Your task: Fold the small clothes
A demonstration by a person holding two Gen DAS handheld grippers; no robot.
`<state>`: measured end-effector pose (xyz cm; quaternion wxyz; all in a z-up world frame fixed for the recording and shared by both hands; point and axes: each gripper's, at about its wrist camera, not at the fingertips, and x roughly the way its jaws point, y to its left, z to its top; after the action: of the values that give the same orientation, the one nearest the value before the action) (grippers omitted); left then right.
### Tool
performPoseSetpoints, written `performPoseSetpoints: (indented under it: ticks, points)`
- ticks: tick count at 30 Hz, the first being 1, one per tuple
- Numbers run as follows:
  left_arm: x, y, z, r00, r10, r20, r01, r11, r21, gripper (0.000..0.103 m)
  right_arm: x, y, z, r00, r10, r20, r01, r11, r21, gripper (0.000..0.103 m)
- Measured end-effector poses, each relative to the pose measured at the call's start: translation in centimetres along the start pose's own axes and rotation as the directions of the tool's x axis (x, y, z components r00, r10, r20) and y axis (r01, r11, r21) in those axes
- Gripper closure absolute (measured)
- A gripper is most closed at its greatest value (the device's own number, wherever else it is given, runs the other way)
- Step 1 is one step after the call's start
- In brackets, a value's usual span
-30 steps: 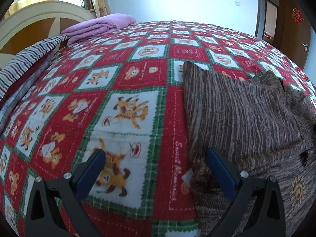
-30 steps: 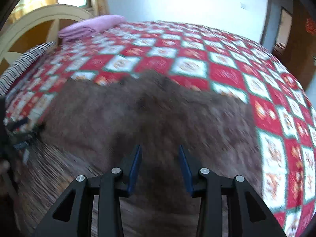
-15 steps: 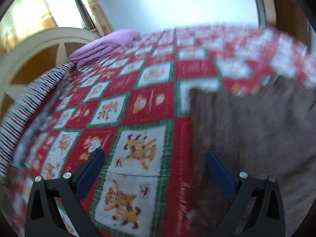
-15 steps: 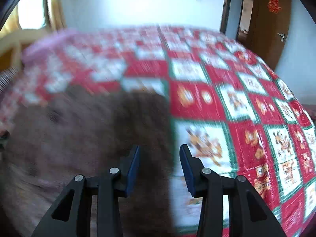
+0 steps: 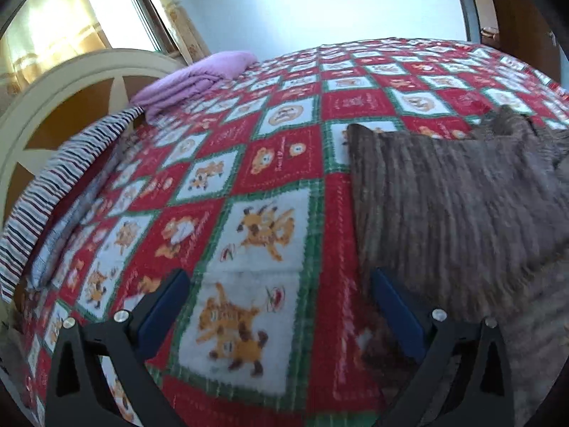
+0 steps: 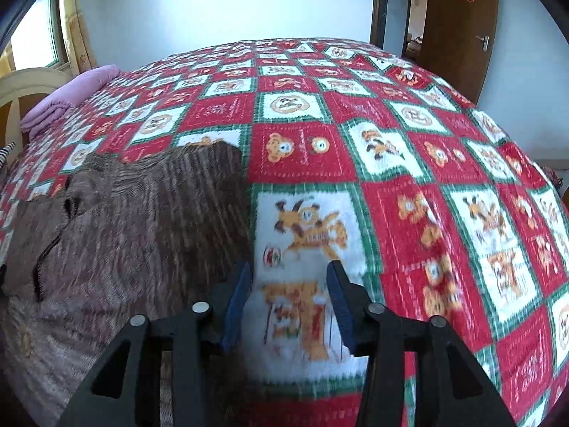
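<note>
1. Right gripper: the fingers stand partly apart and are opening. Nothing lies between them; only the bedspread shows in the gap. The left finger sits just beside the right edge of the brown knitted garment, which suggests positioning for an edge grasp.
2. Left gripper: the fingers are spread wide and hold nothing. The right finger overlaps the garment's left edge; whether it touches cannot be determined.
3. Garment: lies flat on the bed between the two grippers, one at each side edge, a layout that suits a symmetrical fold.
4. Bedspread: red-and-white cartoon check, covering the bed and serving as the folding area.
5. Folded purple blanket: lies near the headboard, well apart from the work.
</note>
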<state>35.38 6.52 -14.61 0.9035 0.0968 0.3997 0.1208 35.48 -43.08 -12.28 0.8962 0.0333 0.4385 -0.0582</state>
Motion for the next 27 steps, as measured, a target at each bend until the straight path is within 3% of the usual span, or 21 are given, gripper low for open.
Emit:
performPoseSetpoints:
  ticks: [5,16,27]
  points:
    - [-2.6,1.0,-1.0,0.999,-0.045,0.028,0.046,0.999,-0.030,0.000,-1.8,-0.8,-1.6,0.999,0.038,0.000,-0.038,0.999,0.025,0.054]
    - [-7.1,0.2,-3.0,0.989,-0.129,0.072,0.130,0.991,-0.013,0.000,-6.0,1.5,-5.0,0.992,0.122,-0.002,-0.122,0.991,-0.057,0.049]
    - [-8.2,0.0,-5.5,0.986,-0.164,0.042,0.164,0.986,-0.003,0.000,-7.1,2.3,-8.5,0.991,0.129,-0.043,-0.132,0.989,-0.061,0.049]
